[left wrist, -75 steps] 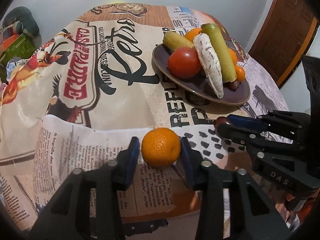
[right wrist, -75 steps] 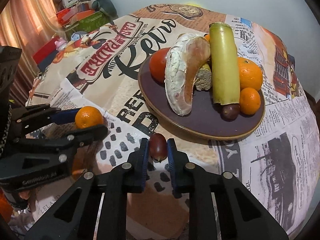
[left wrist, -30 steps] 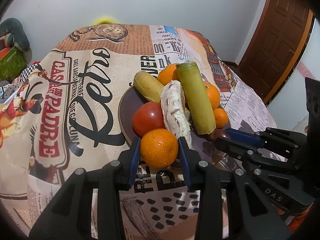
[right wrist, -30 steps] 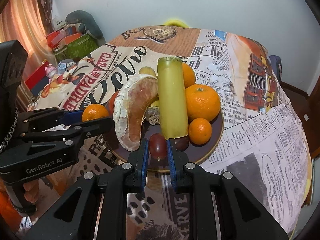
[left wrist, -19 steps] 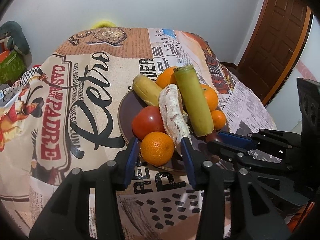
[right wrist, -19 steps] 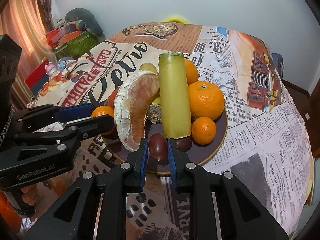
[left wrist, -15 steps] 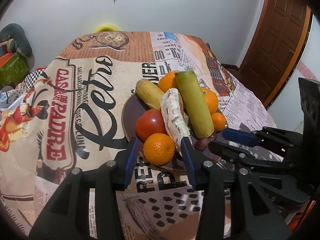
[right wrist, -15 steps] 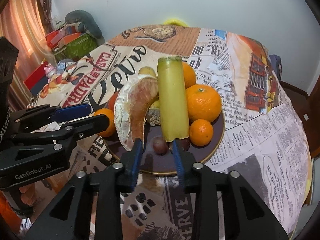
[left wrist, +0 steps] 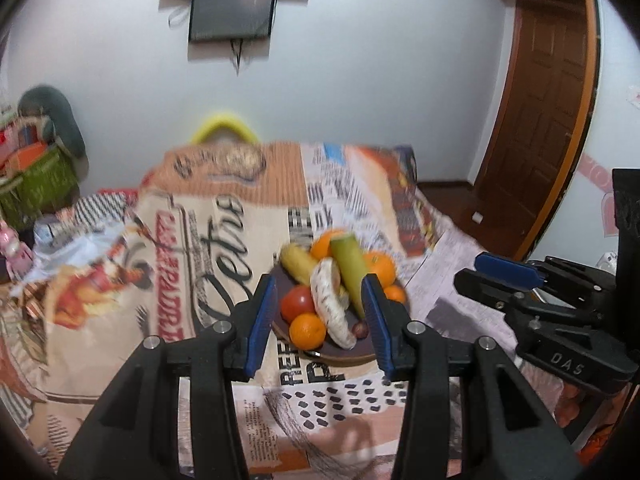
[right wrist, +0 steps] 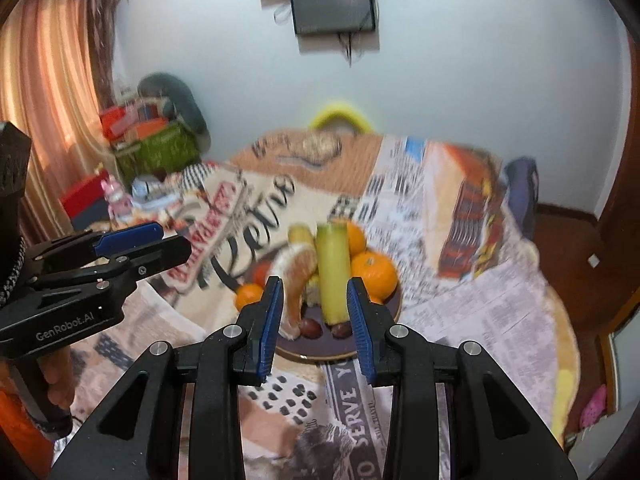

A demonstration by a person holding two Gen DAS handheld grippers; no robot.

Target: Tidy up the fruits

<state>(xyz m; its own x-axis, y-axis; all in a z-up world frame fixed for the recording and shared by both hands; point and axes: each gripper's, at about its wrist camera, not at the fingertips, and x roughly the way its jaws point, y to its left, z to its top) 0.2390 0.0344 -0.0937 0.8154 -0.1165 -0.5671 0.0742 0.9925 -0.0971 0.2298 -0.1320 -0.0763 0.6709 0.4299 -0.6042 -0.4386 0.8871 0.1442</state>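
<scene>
My jaws on both sides stand wide apart with nothing between them: my left gripper [left wrist: 320, 322], black with blue ribbed pads, fills the bottom centre of its own view, and my right gripper [right wrist: 314, 322], the same build, fills the bottom centre of its view. Both hang above the near part of the table, apart from the fruit.

Framed between the pads in each view sits the one round dark purple plate [left wrist: 344, 354], glossy with a thin pale rim, just below the middle of the frame. On it I count four round orange citrus fruits: the small one at the near left edge [left wrist: 307, 330], one at the back [left wrist: 324, 245], a large one on the right [right wrist: 374, 274] and a small one beside it [left wrist: 394, 294]. There is one smooth red tomato [left wrist: 298, 307], one long pale green cylinder with a cut flat top [right wrist: 332, 272], one yellow-green oblong fruit [left wrist: 298, 264], one curved white-and-orange peeled segment [left wrist: 332, 310] with a rough pith skin, and two small dark reddish-brown oval fruits [right wrist: 310, 327] at the near rim, one on each side of the cylinder's foot.

The plate rests on a retro newspaper-print tablecloth [right wrist: 472, 308]. In the upper centre a dark wall-mounted screen [right wrist: 334, 4] hangs on the white wall; a brown panelled wooden door [left wrist: 548, 120] stands at the right.
</scene>
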